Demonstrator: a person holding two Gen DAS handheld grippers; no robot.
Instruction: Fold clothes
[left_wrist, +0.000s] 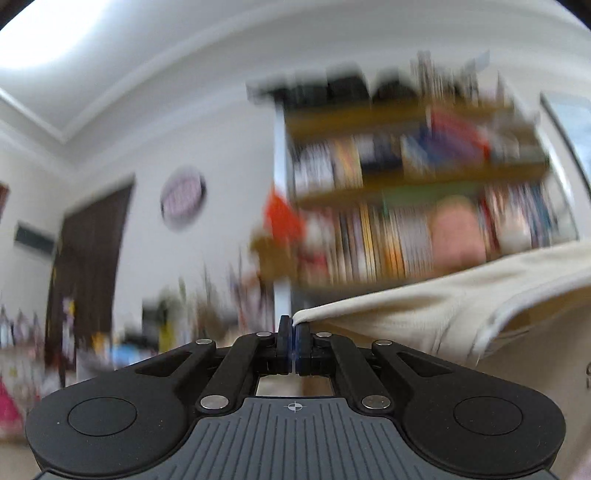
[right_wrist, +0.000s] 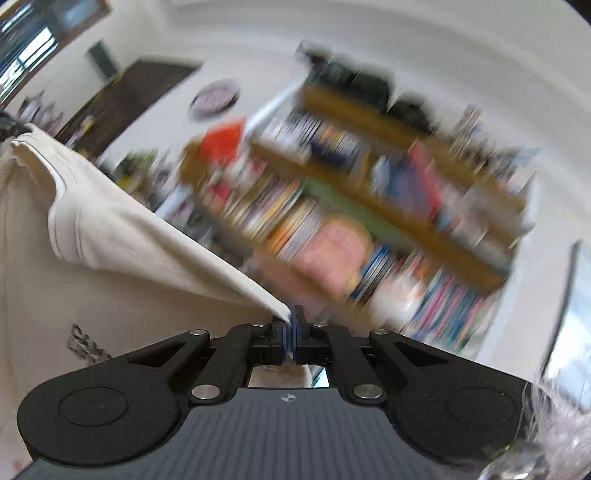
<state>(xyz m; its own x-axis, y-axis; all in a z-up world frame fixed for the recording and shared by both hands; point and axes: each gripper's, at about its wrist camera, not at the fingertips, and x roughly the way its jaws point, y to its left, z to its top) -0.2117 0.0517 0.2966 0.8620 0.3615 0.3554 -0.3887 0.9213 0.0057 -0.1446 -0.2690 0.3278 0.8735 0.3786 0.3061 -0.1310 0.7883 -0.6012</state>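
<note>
A cream T-shirt hangs in the air, stretched between both grippers. In the left wrist view my left gripper is shut on a corner of the cloth, which runs off to the right and down. In the right wrist view my right gripper is shut on another corner of the cream T-shirt, which stretches up and to the left toward its ribbed collar. A dark print shows low on the fabric. Both grippers point slightly upward at the room, and both views are blurred.
A wooden bookshelf packed with books fills the wall ahead, also the bookshelf in the right view. A dark door, a round wall plaque and cluttered low surfaces lie to the left.
</note>
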